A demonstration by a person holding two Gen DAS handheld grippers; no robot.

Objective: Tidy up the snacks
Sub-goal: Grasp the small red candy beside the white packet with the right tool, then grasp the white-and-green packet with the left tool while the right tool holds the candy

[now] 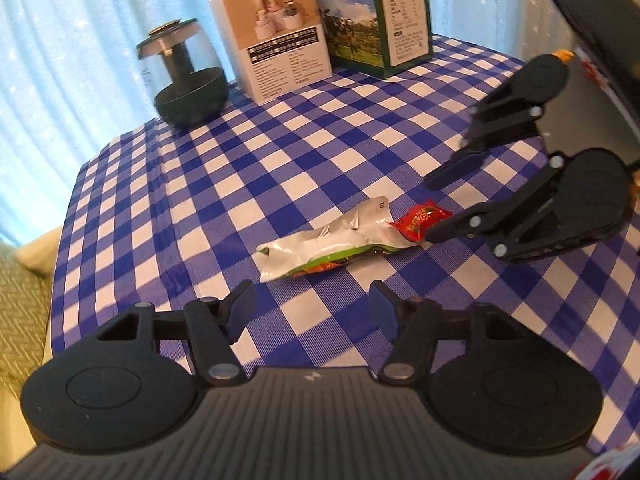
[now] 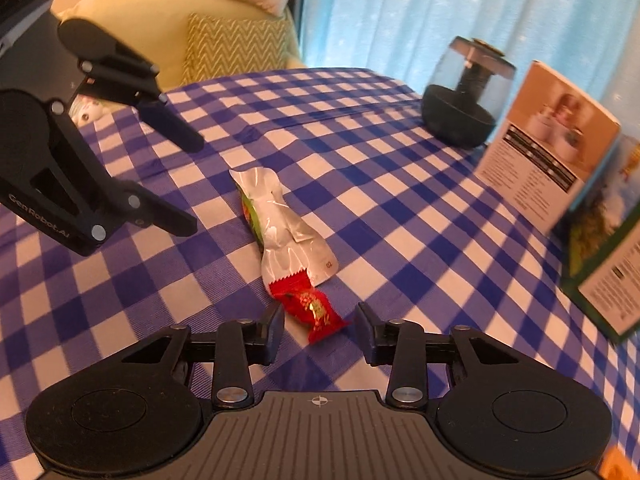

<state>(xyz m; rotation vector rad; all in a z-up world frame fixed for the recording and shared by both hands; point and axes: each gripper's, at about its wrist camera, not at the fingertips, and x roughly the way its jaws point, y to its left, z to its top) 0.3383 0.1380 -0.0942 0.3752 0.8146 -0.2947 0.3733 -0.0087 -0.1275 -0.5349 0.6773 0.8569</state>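
Right gripper [image 2: 318,326] jaws, released, straddle the red candy [image 2: 316,312]; lower them, then clench. Left gripper [image 1: 312,306] jaws stay released before the white packet [image 1: 324,246].

Two snack packets: silver pouch [image 2: 288,224], red candy [image 2: 316,312]. Two boxes: white [image 1: 276,44], green [image 1: 376,16]. One jar [image 1: 182,76].

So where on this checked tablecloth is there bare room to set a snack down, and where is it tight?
Bare cloth lies between the silver packet and the dark jar, and along the table's left edge. The back is crowded: jar, white box and green box stand side by side. Tight too around the red candy, flanked by the right claw.
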